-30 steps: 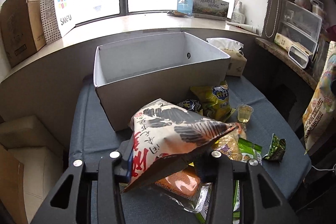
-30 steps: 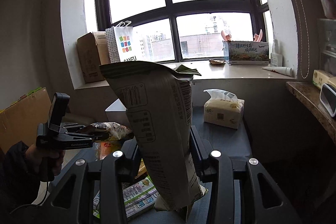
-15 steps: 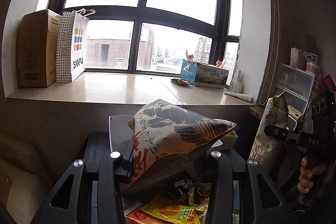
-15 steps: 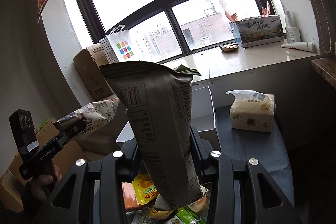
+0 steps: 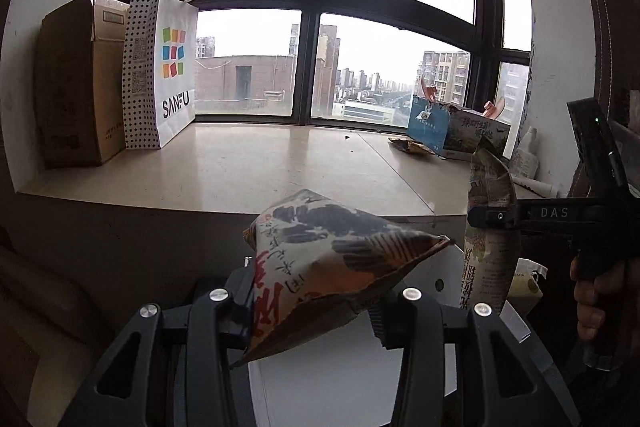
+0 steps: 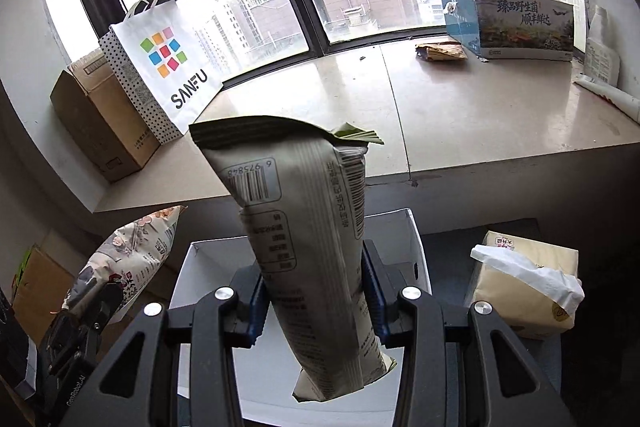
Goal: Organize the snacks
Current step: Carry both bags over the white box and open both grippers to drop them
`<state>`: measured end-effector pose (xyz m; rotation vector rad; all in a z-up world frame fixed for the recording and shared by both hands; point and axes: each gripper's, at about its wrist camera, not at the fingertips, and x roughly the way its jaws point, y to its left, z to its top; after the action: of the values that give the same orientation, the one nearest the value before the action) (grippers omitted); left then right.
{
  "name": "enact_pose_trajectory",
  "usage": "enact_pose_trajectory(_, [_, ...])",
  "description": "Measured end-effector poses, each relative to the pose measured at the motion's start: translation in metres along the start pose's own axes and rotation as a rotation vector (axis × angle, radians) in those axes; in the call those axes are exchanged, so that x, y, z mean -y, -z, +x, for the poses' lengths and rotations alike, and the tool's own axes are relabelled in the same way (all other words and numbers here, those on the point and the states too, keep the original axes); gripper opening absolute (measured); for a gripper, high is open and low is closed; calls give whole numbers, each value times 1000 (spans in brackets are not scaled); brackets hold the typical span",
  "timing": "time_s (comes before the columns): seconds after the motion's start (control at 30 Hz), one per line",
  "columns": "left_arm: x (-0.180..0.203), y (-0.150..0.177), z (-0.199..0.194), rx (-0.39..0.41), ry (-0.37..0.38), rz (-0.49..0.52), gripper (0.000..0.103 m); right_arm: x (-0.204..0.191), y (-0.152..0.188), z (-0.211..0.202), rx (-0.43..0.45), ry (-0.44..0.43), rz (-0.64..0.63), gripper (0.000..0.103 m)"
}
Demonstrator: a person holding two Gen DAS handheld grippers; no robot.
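The left gripper has its jaws pinching a puffy snack bag above the white box. To its right, the right gripper clamps a tall green packet upright over the same box. Neither is released yet, so both drops seem left to do. The box floor is mostly hidden, and any remaining snacks are out of view.
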<state>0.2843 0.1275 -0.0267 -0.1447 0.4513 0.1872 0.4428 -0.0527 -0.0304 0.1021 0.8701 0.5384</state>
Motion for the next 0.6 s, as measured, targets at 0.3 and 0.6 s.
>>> enact_pose_trajectory(0.3, [4, 24, 13, -95, 2, 0, 103, 10, 8, 18, -40, 63, 42, 103])
enact_pose_trajectory(0.6, [6, 29, -50, -88, 109, -9, 103, 7, 30, -57, 126, -67, 19, 103])
